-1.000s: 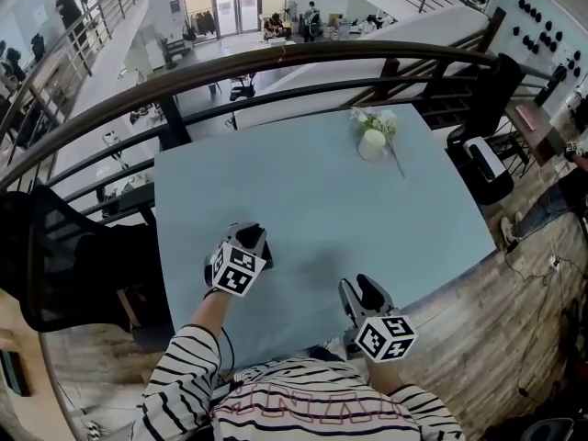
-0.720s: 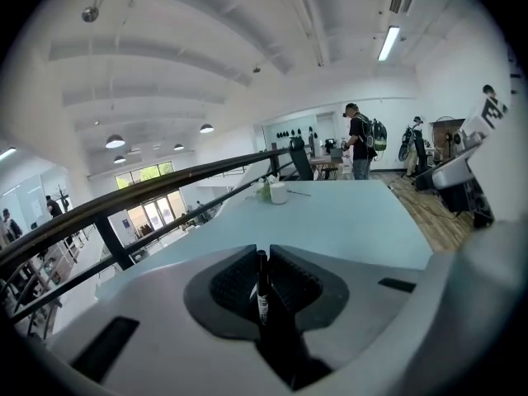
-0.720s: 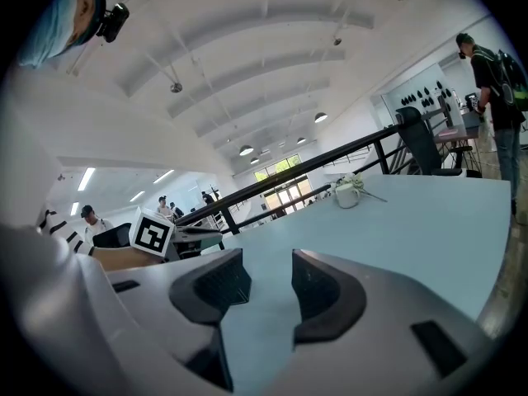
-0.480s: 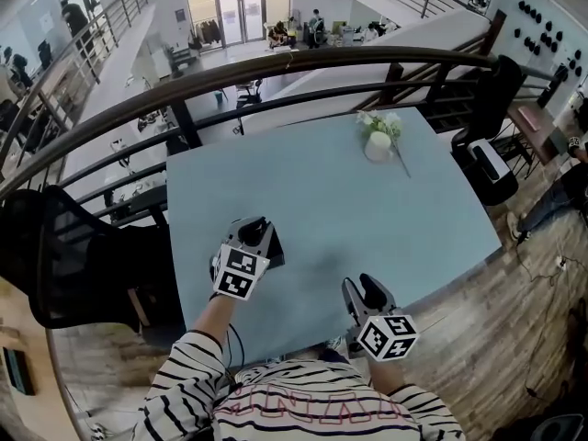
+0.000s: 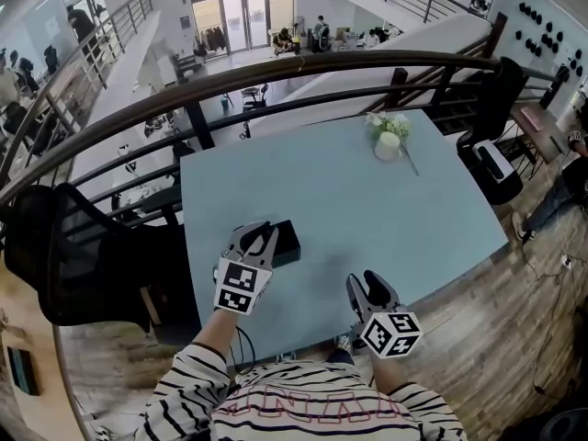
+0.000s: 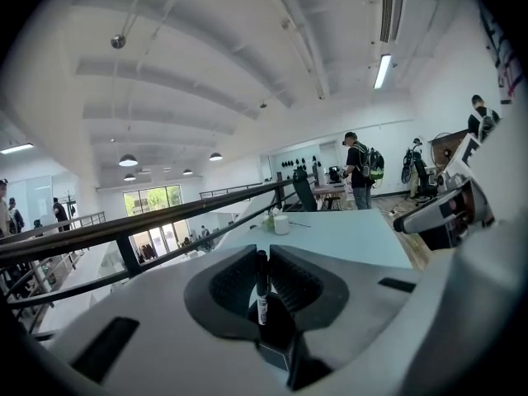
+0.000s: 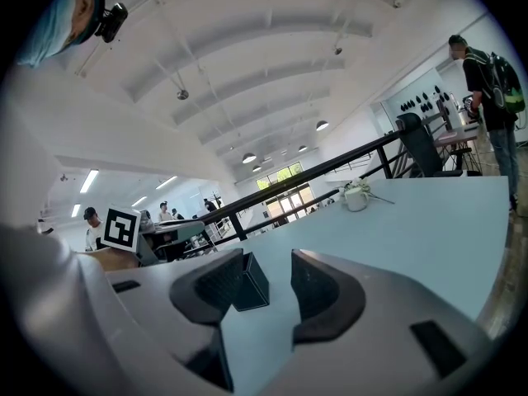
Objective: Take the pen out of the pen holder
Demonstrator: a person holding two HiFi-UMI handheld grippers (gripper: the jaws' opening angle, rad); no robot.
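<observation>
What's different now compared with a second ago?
The left gripper, shut on the pen, lifted up and aside, uncovering the black pen holder it had hidden. The right gripper stayed open and empty near the table's edge; the flower vase did not move.

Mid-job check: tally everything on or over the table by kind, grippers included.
pen: 1
pen holder: 1
vase of flowers: 1
grippers: 2, left gripper shut on the pen, right gripper open
total: 5; a thin stalk-like thing by the vase is too small to tell, not counted
</observation>
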